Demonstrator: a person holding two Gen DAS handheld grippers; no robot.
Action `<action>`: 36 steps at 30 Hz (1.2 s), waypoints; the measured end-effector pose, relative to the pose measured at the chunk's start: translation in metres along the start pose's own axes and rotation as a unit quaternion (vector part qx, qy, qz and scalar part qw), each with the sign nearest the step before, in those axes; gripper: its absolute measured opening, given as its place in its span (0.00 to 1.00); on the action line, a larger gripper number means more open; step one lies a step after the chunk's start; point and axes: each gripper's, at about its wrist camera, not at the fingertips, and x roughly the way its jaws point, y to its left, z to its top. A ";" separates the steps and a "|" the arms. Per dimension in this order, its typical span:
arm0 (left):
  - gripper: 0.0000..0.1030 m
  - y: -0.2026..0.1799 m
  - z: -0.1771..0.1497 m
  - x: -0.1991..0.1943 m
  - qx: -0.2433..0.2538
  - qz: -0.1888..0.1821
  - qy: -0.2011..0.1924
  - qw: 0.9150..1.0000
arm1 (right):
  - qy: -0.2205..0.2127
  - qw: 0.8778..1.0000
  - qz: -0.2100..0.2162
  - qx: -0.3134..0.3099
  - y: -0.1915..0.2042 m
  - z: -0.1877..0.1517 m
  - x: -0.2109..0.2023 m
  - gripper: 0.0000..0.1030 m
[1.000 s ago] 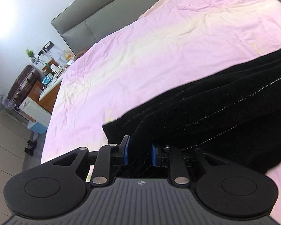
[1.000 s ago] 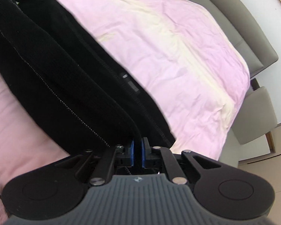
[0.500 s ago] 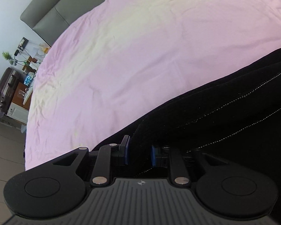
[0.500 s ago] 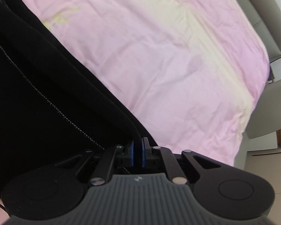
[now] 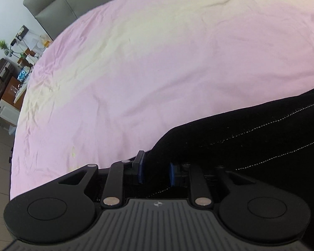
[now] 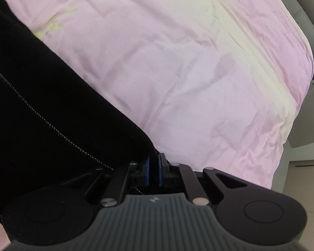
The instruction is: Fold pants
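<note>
Fold laid on the pink bedsheet (image 5: 157, 73): left gripper (image 5: 156, 170) is opening around the black stitched fabric pants (image 5: 251, 138), right gripper (image 6: 153, 170) at six o'clock pinches them; smoothing remains.

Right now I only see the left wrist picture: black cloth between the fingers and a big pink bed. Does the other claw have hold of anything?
Observer: Yes. The right gripper is pinched shut on a thin edge of the same black pants.
Operator: Where do the pants lie from that side?
Observer: They fill the left of the right wrist view, and the pink sheet is bare to their right.
Operator: Anything there that I can't see?
Observer: A yellow mark on the sheet just beyond the pants, and a grey upholstered seat past the bed's right edge.
</note>
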 end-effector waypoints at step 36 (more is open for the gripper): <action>0.58 0.193 -0.266 -0.063 -0.333 -0.165 -0.077 0.925 | -0.176 0.963 0.144 -0.144 0.439 0.255 -0.181 0.05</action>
